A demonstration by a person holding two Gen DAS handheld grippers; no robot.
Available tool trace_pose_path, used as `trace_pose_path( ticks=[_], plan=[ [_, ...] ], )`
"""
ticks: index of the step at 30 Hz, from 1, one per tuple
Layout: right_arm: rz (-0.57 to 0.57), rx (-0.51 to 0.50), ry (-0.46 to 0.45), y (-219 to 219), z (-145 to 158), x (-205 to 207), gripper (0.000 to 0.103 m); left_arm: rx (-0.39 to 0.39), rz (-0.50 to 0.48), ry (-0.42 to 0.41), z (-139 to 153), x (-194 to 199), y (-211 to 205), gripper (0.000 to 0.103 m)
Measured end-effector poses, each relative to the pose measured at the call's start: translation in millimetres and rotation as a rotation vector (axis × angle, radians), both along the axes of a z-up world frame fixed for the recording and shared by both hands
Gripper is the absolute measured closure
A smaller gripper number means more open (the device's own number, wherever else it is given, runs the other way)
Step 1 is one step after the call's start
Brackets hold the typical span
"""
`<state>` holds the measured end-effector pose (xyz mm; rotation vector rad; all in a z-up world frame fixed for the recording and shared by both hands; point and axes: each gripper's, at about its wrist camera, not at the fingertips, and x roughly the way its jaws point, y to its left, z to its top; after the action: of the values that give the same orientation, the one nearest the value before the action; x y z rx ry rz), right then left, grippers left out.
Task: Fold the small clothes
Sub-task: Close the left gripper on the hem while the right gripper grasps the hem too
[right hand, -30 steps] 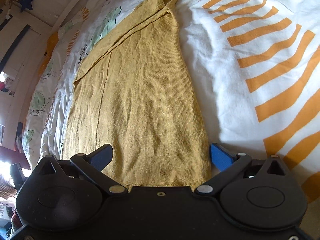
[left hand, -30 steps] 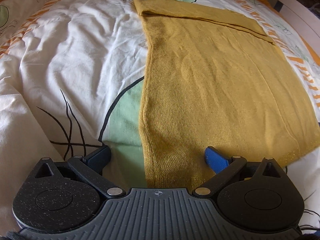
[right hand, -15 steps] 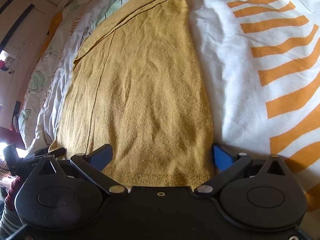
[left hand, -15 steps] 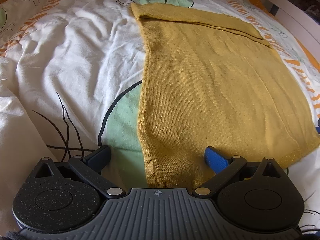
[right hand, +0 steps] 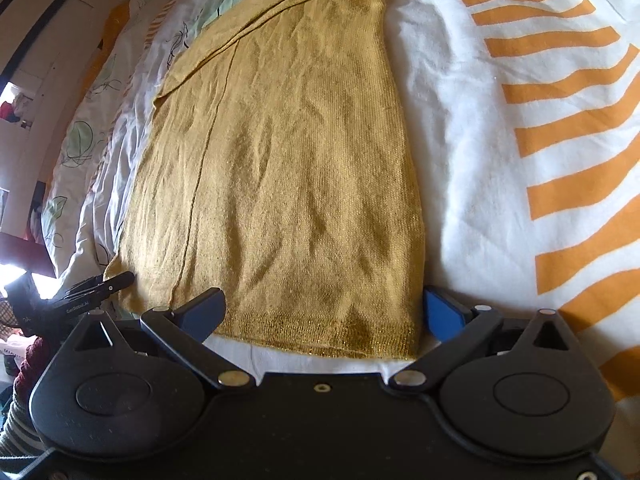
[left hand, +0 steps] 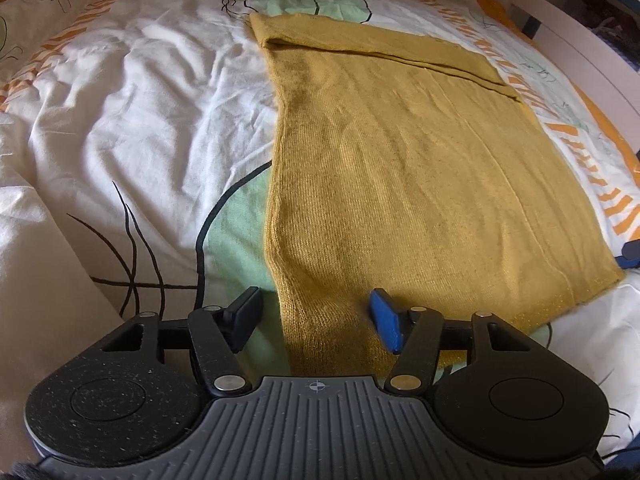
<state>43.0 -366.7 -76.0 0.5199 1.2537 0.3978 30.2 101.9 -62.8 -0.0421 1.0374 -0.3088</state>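
Observation:
A mustard-yellow knit garment (left hand: 400, 168) lies flat on the bed, with a folded strip along its far edge. My left gripper (left hand: 316, 320) sits over the near left corner of the garment; its jaws are closing with the hem corner between them, the pads still apart from the cloth. My right gripper (right hand: 324, 312) stands wide open over the near right corner of the garment (right hand: 280, 160), the hem lying between its fingers. The right gripper's tip (left hand: 632, 254) shows at the right edge of the left wrist view. The left gripper (right hand: 80, 300) shows at the left of the right wrist view.
The bed cover (left hand: 140, 100) is white and rumpled, printed with green leaves and orange stripes (right hand: 560, 120). A pale bed frame (left hand: 580, 40) runs along the far right. A wall and furniture (right hand: 32, 60) lie beyond the bed's far side.
The left gripper's jaws have narrowed around the hem corner. In the right wrist view the hem has slid further up into sight, and the left gripper has come into that view.

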Motion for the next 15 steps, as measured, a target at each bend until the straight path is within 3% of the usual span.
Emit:
trace_pose_path(
  ticks=[2, 5, 6, 7, 8, 9, 11, 15],
  plan=[
    [-0.006, 0.017, 0.008, -4, -1, 0, 0.002, -0.007, -0.002, 0.001, -1, 1, 0, 0.051],
    [-0.020, 0.028, 0.018, -6, -6, 2, 0.005, -0.024, 0.012, -0.004, 0, 2, 2, 0.068],
    [-0.026, 0.018, 0.017, -6, -6, 2, 0.015, -0.036, 0.020, -0.004, 0, 2, 3, 0.079],
    [-0.035, -0.005, 0.017, -6, -5, 2, 0.038, -0.055, 0.028, -0.003, 0, 2, 5, 0.083],
    [-0.042, -0.032, 0.021, -6, -5, 2, 0.051, -0.078, 0.035, 0.002, 0, 3, 7, 0.090],
    [-0.048, -0.048, 0.033, -8, -6, 1, 0.088, -0.097, 0.046, 0.006, 1, 3, 8, 0.094],
    [-0.050, -0.006, 0.047, -11, -9, -2, 0.087, -0.128, 0.069, 0.007, 2, 4, 12, 0.097],
    [-0.064, 0.039, -0.054, -13, 8, -10, 0.087, -0.213, 0.114, -0.009, 12, 4, 18, 0.098]
  ],
)
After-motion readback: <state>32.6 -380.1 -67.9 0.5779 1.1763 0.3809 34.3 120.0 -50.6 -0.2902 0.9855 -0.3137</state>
